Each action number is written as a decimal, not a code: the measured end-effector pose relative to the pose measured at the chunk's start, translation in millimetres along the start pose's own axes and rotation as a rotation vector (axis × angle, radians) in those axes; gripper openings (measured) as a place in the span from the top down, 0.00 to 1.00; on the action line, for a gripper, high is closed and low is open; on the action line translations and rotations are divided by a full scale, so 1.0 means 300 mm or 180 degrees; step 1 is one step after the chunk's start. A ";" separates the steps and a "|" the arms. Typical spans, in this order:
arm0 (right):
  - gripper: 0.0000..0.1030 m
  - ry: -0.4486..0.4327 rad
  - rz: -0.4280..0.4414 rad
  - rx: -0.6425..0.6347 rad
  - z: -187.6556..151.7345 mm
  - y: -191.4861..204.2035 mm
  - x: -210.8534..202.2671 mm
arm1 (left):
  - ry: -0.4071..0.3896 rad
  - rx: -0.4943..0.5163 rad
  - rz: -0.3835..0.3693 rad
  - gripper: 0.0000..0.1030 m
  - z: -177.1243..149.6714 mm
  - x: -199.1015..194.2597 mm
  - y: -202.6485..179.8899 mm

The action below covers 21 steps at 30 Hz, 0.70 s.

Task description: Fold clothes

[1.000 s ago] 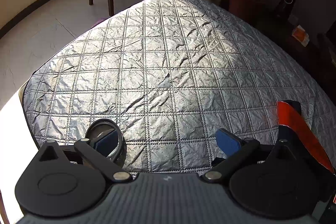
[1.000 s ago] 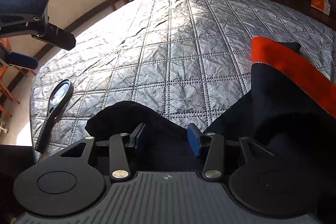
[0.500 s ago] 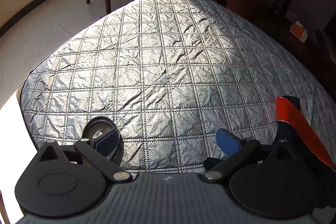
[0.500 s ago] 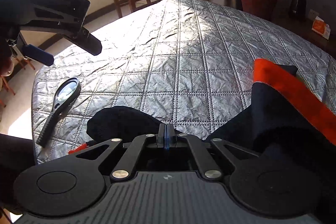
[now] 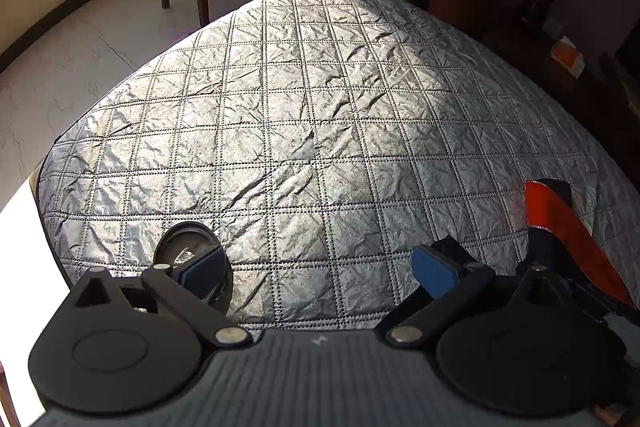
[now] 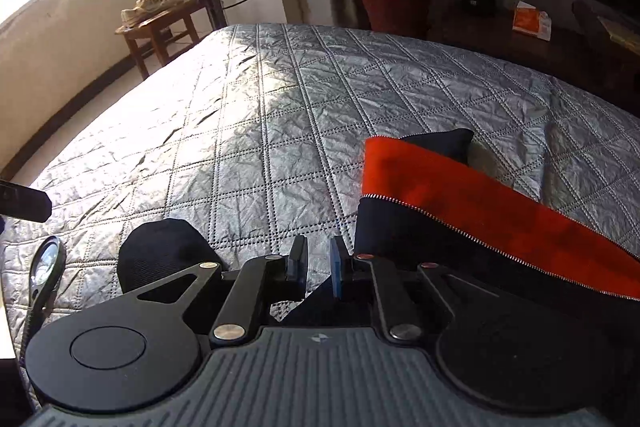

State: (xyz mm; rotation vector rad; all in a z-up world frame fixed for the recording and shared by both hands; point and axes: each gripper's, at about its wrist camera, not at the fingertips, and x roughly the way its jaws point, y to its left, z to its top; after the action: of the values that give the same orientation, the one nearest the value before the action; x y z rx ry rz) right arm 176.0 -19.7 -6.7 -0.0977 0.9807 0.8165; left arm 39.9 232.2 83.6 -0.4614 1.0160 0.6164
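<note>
A dark jacket with an orange-red band (image 6: pixel 480 195) and a silver zip lies on the grey quilted bedspread (image 6: pixel 280 131), at the right of the right wrist view. A black fold of it (image 6: pixel 160 251) bulges left of my right gripper (image 6: pixel 318 265). That gripper's jaws are opening, with a narrow gap, and only quilt shows between the pads. My left gripper (image 5: pixel 320 267) stands wide open over bare quilt, holding nothing. The jacket's orange band (image 5: pixel 560 219) sits to its right.
A black magnifying glass (image 5: pixel 188 243) lies on the quilt under my left gripper's left finger, and shows again as the magnifying glass (image 6: pixel 48 263) near the bed's corner. Beyond the bed stand a wooden stool with shoes (image 6: pixel 156 15), a red pot (image 6: pixel 394 7) and a dark side table (image 6: pixel 520 43).
My right gripper closed fully, then its jaws parted a little, and it shifted sideways so the left gripper slid to the frame's left edge. The left gripper stayed put and open.
</note>
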 end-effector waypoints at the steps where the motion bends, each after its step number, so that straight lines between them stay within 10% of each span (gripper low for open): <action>1: 0.81 0.0179 0.0246 -0.0103 -0.020 0.019 0.004 | 0.0009 -0.0013 -0.0003 0.04 0.002 0.002 0.002; 8: 0.64 0.0543 0.0334 -0.0726 -0.131 0.117 -0.028 | 0.0027 0.0003 -0.0041 0.04 -0.002 0.003 -0.011; 13: 1.00 0.0379 0.0102 -0.0854 -0.147 0.177 -0.029 | 0.0045 0.0069 -0.0049 0.04 -0.011 0.005 -0.029; 21: 1.00 0.0185 0.0221 -0.0674 -0.108 0.168 -0.067 | 0.0044 0.0013 -0.0052 0.04 -0.004 0.006 -0.017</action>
State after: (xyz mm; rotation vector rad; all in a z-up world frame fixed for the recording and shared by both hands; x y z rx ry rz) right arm 114.6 -9.4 3.9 -0.2720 0.9541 0.9846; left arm 43.2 228.3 81.7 -0.4706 1.0256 0.5972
